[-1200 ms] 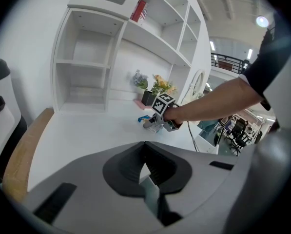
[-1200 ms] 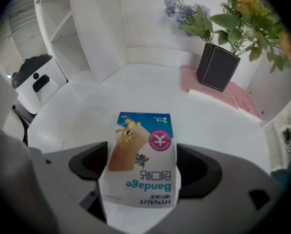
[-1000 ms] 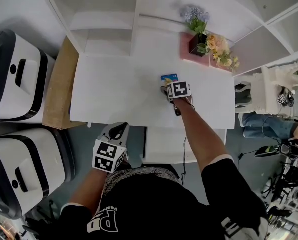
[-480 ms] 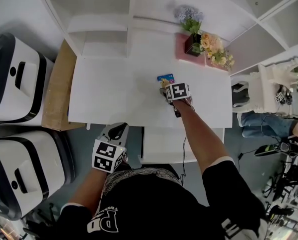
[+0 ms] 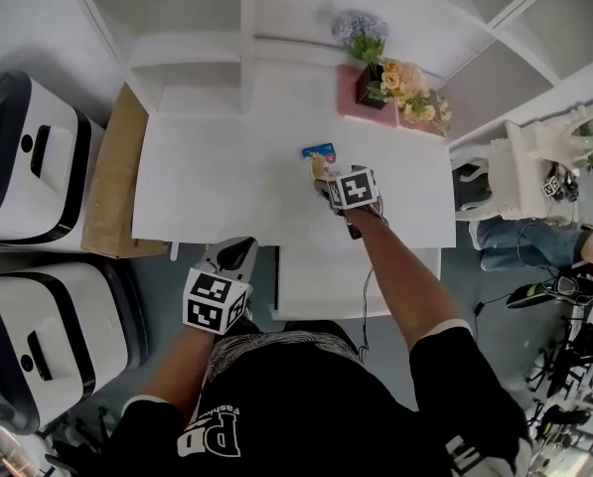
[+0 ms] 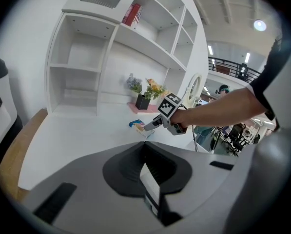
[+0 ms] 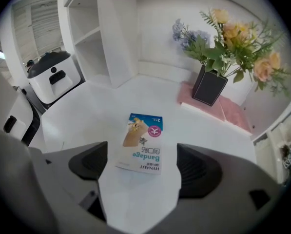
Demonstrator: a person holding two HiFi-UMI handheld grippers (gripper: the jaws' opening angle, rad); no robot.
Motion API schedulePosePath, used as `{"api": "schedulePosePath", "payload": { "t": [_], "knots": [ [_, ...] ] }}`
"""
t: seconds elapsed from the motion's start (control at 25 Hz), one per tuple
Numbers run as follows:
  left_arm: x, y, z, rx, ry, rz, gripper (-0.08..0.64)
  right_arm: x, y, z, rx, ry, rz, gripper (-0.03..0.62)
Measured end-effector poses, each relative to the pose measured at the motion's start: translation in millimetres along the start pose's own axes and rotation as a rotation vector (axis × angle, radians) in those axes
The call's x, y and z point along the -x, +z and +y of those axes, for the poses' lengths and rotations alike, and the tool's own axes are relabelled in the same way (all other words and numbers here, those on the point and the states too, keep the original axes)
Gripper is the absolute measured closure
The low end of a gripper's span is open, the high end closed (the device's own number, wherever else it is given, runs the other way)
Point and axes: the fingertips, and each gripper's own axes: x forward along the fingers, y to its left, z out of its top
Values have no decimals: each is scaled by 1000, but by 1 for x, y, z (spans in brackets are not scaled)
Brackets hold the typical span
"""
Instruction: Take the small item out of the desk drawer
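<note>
Lying flat on desk top (image 5: 226,187): bandage box (image 7: 142,143), already out of drawer (image 5: 326,286). Right gripper (image 7: 143,172) jaws apart, empty, just behind box. Left gripper (image 6: 147,165) jaws together, empty. Drawer apparently open; closing likely remains.

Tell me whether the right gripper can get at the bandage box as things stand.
Probably yes. The right gripper has its jaws apart, and the bandage box lies flat on the desk in line with their gap, with nothing beside it. The vase stands well behind.
</note>
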Motion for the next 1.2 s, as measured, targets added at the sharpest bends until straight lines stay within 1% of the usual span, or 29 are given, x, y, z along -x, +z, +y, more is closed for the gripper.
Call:
{"api": "schedulePosePath", "payload": {
  "t": [0.2,0.32,0.56,0.92,0.96,1.0,1.08,1.2],
  "knots": [
    [2,8,-12,-5,13,-30,546,33,-1,10,10,47,-76,166],
    [4,13,-21,-8,24,-46,546,55,-3,22,2,105,-140,166],
    [11,18,-43,-19,34,-71,546,107,-13,36,-2,138,-232,166],
    [22,30,-78,-17,33,-122,546,184,-41,49,-106,235,-398,170],
    [24,32,-83,-15,31,-131,546,194,-44,50,-113,244,-420,183],
    [25,33,-89,-15,28,-138,546,204,-47,50,-115,247,-443,216],
    [28,34,-101,-18,23,-151,546,224,-54,51,-112,251,-483,309],
    [29,35,-117,-28,18,-164,546,250,-61,50,-100,259,-541,425]
  ]
}}
